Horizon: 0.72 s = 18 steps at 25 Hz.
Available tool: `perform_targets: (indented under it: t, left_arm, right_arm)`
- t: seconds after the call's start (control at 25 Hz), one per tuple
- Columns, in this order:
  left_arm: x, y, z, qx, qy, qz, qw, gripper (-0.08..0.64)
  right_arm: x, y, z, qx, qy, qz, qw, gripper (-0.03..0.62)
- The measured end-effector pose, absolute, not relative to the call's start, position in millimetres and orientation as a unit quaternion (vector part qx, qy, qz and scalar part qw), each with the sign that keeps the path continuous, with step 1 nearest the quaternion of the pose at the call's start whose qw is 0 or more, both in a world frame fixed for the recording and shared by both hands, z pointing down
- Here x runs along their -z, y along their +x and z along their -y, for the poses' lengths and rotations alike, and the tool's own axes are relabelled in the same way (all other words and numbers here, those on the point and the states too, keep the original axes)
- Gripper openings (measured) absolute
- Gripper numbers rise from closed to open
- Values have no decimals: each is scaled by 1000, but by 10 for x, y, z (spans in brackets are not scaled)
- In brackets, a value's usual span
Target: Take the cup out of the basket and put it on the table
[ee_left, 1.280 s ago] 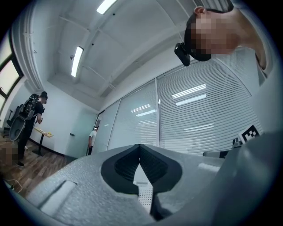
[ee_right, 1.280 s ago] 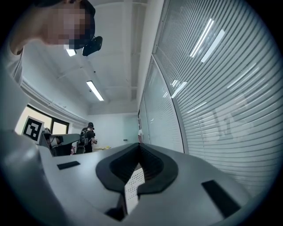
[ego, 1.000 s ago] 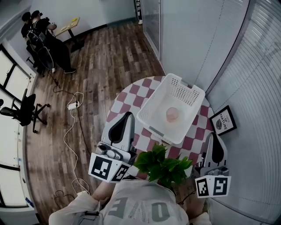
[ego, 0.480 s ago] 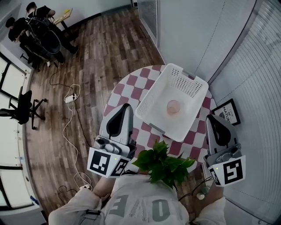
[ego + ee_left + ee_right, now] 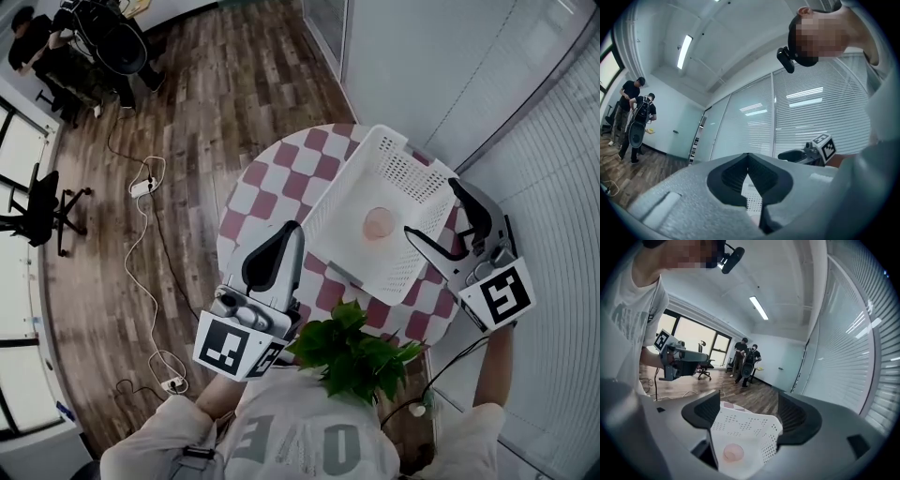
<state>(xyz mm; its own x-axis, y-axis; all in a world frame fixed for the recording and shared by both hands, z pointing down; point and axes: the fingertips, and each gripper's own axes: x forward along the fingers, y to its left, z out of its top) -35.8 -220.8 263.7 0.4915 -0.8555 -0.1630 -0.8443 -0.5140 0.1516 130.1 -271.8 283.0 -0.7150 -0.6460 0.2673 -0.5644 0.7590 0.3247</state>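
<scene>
Probably the cup [image 5: 379, 223], mid-frame in the basket [image 5: 398, 173], is light, stiff and smooth, so grip across its rim. The right gripper [image 5: 431, 208] has just been opening, its jaws wide and empty. The left gripper [image 5: 281, 246] is clenched on nothing.

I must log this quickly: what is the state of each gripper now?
Left gripper: shut, empty.
Right gripper: open, jaws have just been opening, nothing between them.
</scene>
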Motion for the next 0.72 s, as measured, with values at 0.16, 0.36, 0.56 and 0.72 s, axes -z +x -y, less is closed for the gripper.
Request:
perform_targets:
  t: [0.16,0.36,0.56,0.72]
  left_arm:
    - [-2785,-428,2291,105,862,494,41,5]
    - [-2911,-518,2384,104,857,502,49,5]
    - [-3064,-566,2478,88,848,520,54,5]
    - [-3167,-606,2649,79,846,525,58,5]
  right_arm:
    - [-3281,1238,3083,77,276,917,278,380]
    - [-3985,1174,3380,36,193,890,411,377]
    - [-4444,1072,3524,32,133,863,487,362]
    - [-4918,1079,3655,0,84,840,536,362]
